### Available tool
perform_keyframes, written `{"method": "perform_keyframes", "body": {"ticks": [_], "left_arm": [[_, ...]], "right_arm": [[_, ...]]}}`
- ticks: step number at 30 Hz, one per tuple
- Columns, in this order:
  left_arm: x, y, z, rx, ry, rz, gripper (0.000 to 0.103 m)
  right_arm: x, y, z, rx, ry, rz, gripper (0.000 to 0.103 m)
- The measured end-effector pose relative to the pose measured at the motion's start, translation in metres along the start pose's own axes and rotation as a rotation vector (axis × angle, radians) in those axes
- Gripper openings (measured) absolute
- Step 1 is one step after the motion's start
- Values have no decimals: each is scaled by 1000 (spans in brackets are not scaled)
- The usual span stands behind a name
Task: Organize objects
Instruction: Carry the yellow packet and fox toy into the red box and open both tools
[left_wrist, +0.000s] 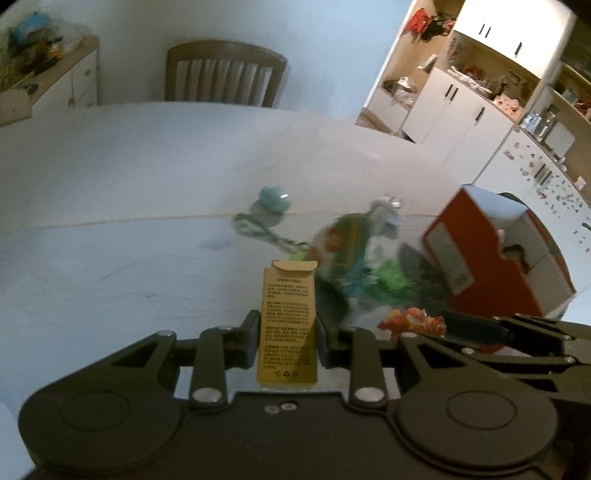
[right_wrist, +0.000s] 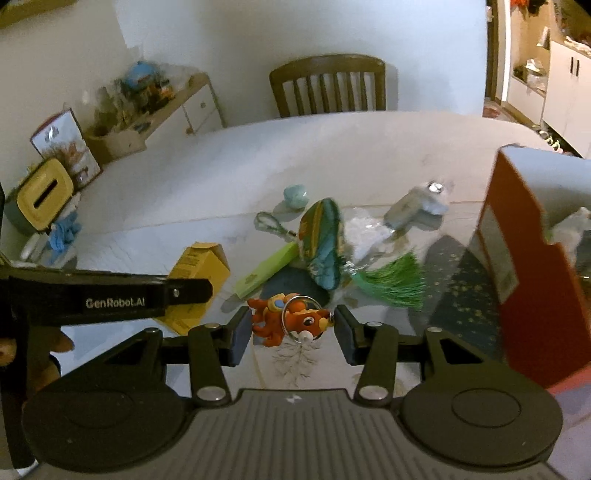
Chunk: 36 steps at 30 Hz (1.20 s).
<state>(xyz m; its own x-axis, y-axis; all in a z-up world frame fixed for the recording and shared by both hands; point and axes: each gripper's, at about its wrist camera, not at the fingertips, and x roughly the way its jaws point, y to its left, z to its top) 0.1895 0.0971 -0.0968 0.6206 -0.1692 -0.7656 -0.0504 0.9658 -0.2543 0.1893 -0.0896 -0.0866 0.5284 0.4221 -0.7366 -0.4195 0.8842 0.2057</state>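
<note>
My left gripper (left_wrist: 288, 326) is shut on a small tan carton (left_wrist: 288, 295) with printed text, held upright above the table. The same carton (right_wrist: 199, 269) shows at the left of the right wrist view, behind the left gripper's black finger (right_wrist: 184, 290). My right gripper (right_wrist: 291, 328) is shut on an orange toy animal keychain (right_wrist: 284, 321) with a metal ring, both pads against it. In the left wrist view this toy (left_wrist: 410, 321) hangs low at the right. A red open box (right_wrist: 517, 277) stands on the right, also in the left wrist view (left_wrist: 491, 258).
On the pale table (right_wrist: 184, 177) lie a teal stone (right_wrist: 295, 195), a green cord loop (right_wrist: 271, 221), a colourful oval fan (right_wrist: 321, 243) with a green tassel (right_wrist: 391, 277), a green strip (right_wrist: 266, 266) and a dark starred cloth (right_wrist: 458, 280). A chair (right_wrist: 328, 85) stands behind; a yellow-lidded tissue box (right_wrist: 44, 195) sits far left.
</note>
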Motion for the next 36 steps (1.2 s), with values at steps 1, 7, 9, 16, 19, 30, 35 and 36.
{"method": "perform_keyframes", "body": {"ticks": [1,7,9,16,19,30,35,36], "left_arm": [[-3,-7,1,5,-4,0,29],[-20,-53,10,37,-31,-28,29],[-25,-72,14,57,-44,-41,29],[-35,-135,27,110,-82,-83,29],[-31,-164,29,134,-84,-94,29],[5,-254,31,211,-58,-122,29],[29,-286,30,234,-32,-105,29],[34,-289,29,240,-28,-99,29]], "right_arm": [[-7,-3,1,3,-8,2,47],[-54,-27,6,-2,-71,-5,47],[-69,-38,8,0,-90,-10,47],[-107,-81,18,-8,-135,-37,47],[-118,-102,20,-4,-146,-46,47],[-141,-194,17,23,-150,-101,47],[-144,-234,15,27,-141,-132,47],[-144,-240,15,28,-138,-136,47]]}}
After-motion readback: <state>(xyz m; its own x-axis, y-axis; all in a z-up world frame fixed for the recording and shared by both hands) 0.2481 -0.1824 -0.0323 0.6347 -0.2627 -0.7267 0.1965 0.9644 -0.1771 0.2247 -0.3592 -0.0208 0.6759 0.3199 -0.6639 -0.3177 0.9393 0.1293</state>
